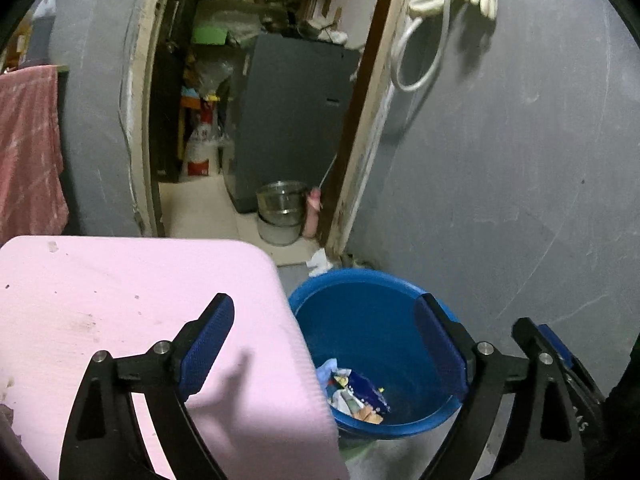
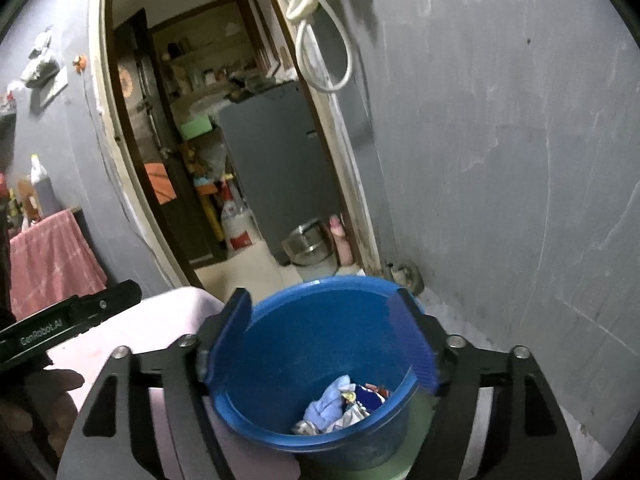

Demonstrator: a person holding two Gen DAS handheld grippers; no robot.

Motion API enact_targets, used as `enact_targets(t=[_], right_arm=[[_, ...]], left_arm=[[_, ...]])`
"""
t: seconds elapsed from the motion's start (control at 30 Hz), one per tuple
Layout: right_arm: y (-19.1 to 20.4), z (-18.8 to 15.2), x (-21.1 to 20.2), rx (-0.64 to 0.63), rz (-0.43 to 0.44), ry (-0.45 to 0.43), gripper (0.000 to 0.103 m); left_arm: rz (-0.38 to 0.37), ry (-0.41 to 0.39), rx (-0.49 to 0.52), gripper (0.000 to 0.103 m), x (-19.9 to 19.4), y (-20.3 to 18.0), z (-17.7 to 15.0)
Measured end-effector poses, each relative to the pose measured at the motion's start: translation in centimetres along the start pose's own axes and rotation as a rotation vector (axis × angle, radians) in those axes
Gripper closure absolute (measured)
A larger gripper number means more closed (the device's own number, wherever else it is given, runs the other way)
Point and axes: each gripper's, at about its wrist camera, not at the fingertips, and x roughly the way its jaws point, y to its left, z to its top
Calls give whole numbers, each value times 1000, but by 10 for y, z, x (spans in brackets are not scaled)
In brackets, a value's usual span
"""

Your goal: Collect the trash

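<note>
Both tongs hung spread and empty above the bin.

In the left wrist view the left tongs point(image 1: 324, 344) pointed downward with jaws wide apart, one blue pad point(image 1: 208, 344) over the pink worktop point(image 1: 120, 300) at lower left, the other over the blue bin point(image 1: 372, 320) at lower centre; the right tongs point(image 1: 548, 344) showed at the lower right edge. In the right wrist view the right tongs point(image 2: 324, 340) tilted down, jaws wide either side of the bin point(image 2: 320, 344), nothing between them. The trash point(image 2: 340, 404), crumpled wrappers and tissue, lay on the bin's bottom. A hand point(image 2: 36, 404) showed at lower left, under the left tongs point(image 2: 72, 320).
</note>
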Motion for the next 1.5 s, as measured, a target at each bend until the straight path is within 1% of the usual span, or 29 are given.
enact_targets(t=[0.07, 0.13, 0.2, 0.23, 0.27, 0.3, 0.37, 0.53, 0.83, 1.07, 1.17, 1.3, 1.5], right_arm=[[5, 2, -10, -6, -1, -28, 24], [12, 4, -19, -20, -3, -54, 20], [19, 6, -29, -36, -4, -76, 12], [23, 7, -35, -41, 1, -87, 10], [27, 7, -40, -43, 8, -96, 6], [29, 8, -43, -43, 13, -102, 2], [36, 9, -53, -48, 29, -111, 0], [50, 14, -77, -75, 40, -129, 0], [78, 14, -133, -135, 40, -146, 0], [98, 8, -173, -164, 62, -147, 0], [105, 5, -188, -185, 60, -140, 0], [111, -1, -210, -224, 49, -125, 0], [112, -15, -243, -287, 8, -85, 0]], left_arm=[[6, -19, 5, 15, -11, 5, 2], [11, -42, 15, 15, -22, 9, 3], [21, -77, 24, 7, -35, 13, 3], [24, -94, 22, 4, -41, 14, 1], [17, -122, 13, 4, -51, 18, 1], [10, -132, 9, 4, -55, 20, 0], [1, -146, 5, 3, -66, 24, 2], [4, -218, 12, 3, -103, 32, 8], [-21, -277, 9, 2, -169, 42, -7], [0, -286, 30, 2, -213, 50, -27], [17, -304, 44, 2, -230, 54, -37], [16, -298, 59, 2, -247, 55, -49], [21, -292, 94, 2, -270, 52, -71]])
